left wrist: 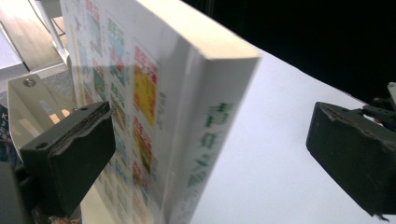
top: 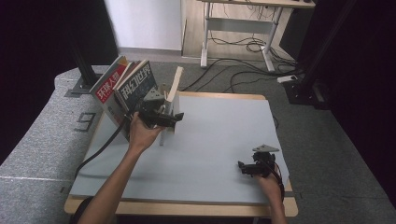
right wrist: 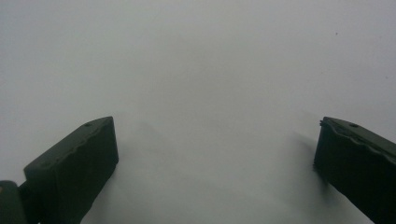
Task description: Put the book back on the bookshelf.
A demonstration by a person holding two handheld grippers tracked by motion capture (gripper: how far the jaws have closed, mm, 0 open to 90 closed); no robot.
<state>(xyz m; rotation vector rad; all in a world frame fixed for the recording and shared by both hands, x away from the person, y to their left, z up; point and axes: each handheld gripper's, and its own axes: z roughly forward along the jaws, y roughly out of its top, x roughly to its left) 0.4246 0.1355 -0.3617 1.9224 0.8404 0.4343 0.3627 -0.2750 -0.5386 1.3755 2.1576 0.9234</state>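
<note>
Your left gripper point(top: 175, 116) sits at the far left part of the table point(top: 219, 140), right at the white book point(top: 173, 88) that stands upright on its lower edge there, beside the metal bookend point(left wrist: 28, 100) and the two leaning magazines point(top: 123, 88). In the left gripper view the white book point(left wrist: 159, 116) stands between the two black jaws, close to the left one, with a clear gap to the right one; the jaws are spread wide and neither pad presses on the cover, so nothing is held. The book's long axis runs top to bottom, and its spine edge faces the camera, tilted slightly toward the bookend side. The relation to watch is therefore lateral: the book lies off-centre in the gap, toward the bookend, and it appears to rest against the stack without support from you. Judge whether it stands stable before withdrawing; a withdrawal straight back along the jaws looks least likely to clip the cover. Your right gripper point(top: 254, 169) rests near the table's near right edge, well apart from the books, its jaws also wide over bare table surface point(right wrist: 196, 70) and holding nothing. The left hand is the nearer one for any correction.
</note>
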